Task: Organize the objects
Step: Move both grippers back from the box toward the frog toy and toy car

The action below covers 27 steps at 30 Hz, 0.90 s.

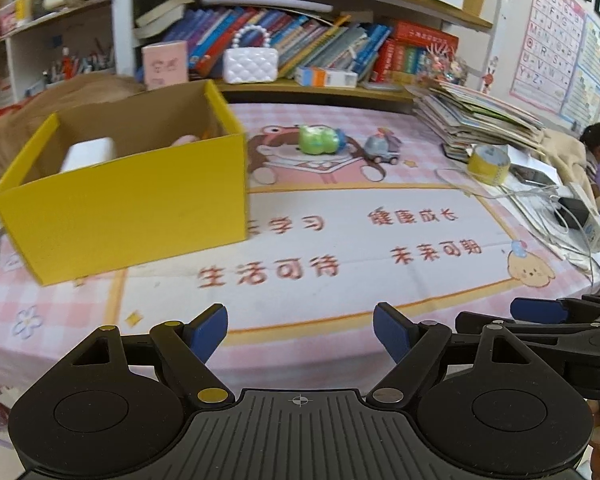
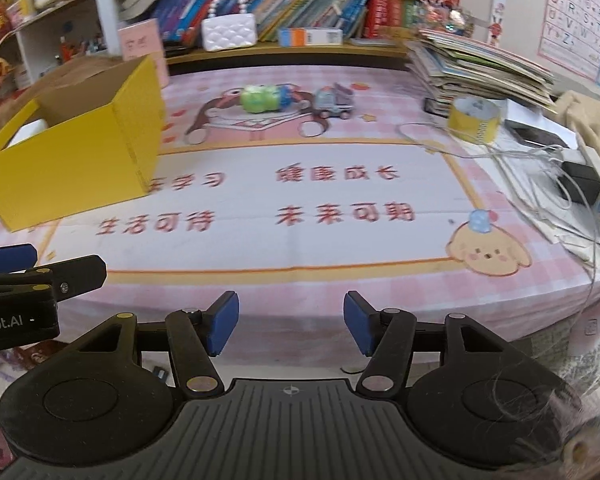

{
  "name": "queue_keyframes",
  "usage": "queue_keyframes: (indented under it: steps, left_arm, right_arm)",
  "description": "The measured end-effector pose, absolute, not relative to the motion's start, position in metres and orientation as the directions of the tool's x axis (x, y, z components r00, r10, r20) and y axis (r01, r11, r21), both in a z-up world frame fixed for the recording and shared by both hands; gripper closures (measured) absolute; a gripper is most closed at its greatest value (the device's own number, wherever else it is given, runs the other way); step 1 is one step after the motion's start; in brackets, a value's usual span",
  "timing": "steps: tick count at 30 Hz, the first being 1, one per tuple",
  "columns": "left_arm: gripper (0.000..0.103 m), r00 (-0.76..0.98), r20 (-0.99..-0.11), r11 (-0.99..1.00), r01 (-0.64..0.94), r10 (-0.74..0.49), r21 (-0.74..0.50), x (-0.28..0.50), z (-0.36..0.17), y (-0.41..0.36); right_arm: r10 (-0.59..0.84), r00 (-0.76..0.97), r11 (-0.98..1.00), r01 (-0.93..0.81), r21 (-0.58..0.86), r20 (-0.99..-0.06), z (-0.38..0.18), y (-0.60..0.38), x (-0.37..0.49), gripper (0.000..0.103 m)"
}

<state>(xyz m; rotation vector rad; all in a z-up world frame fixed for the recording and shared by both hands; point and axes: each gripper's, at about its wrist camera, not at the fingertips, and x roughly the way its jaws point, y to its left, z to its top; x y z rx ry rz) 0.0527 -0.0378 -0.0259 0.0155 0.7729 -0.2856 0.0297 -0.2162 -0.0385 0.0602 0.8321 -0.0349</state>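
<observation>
Left gripper point(image 1: 300, 334), seen from its own wrist camera: both blue-padded fingers point(image 1: 206, 332) spread wide with nothing between them, held low over the near edge of the pink checked desk mat point(image 1: 300, 304). Right gripper point(image 2: 291, 326), seen from its own wrist camera: likewise released, blue pads point(image 2: 222, 328) apart and empty, above the same near edge of the mat. Each tool shows at the margin of the other's view, the two lying side by side.

Yellow cardboard box point(image 1: 128, 200), the landmark: open-topped, standing on the mat beyond the left gripper and to its left. A white object point(image 1: 88, 154) lies inside against the far wall; a pinkish item beside it is too blurred to identify.

Green toy point(image 1: 318, 140): on the mat to the right of the box and slightly behind its front face, resting on the printed cartoon figure. Grey toy car point(image 1: 382, 150): just beside the green toy, on the side away from the box. Both stand well apart from either gripper.

Yellow tape roll point(image 1: 489, 164): farther from the box than the car, near a leaning stack of books point(image 1: 476, 120), with white cables point(image 1: 540, 200) trailing by it.

White quilted handbag point(image 1: 251, 65) with a bead handle: behind the box on the lower shelf point(image 1: 312, 90), in front of a row of books.
</observation>
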Motion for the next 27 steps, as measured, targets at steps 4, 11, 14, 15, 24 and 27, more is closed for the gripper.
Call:
queue_keyframes:
  steps: [4,11,14,15,24,27]
  left_arm:
    - [0.020,0.675,-0.692,0.958,0.275,-0.256,-0.086,0.068,-0.026,-0.058]
    - [0.020,0.666,-0.699,0.955,0.283,-0.263,-0.089,0.095,-0.029,-0.091]
    - [0.020,0.668,-0.698,0.956,0.280,-0.260,-0.088,0.108,-0.028,-0.103]
    - [0.020,0.670,-0.696,0.957,0.277,-0.258,-0.087,0.112,-0.028,-0.106]
    - [0.020,0.690,-0.693,0.973,0.216,-0.209,-0.078,0.147,-0.027,-0.128]
    - [0.020,0.703,-0.685,0.979,0.191,-0.189,-0.075,0.159,-0.024,-0.135]
  right_arm:
    - [-0.021,0.672,0.997,0.072,0.037,-0.740,-0.038,-0.237,0.044,0.047]
    - [-0.025,0.671,0.996,0.081,0.040,-0.741,-0.037,-0.269,0.074,0.046]
    - [-0.019,0.670,0.996,0.076,0.044,-0.742,-0.037,-0.281,0.088,0.046]
    - [-0.017,0.671,0.996,0.072,0.043,-0.741,-0.037,-0.284,0.092,0.046]
    - [0.024,0.682,0.999,0.015,0.048,-0.731,-0.038,-0.308,0.139,0.046]
    - [0.040,0.684,0.999,-0.002,0.053,-0.728,-0.038,-0.315,0.155,0.046]
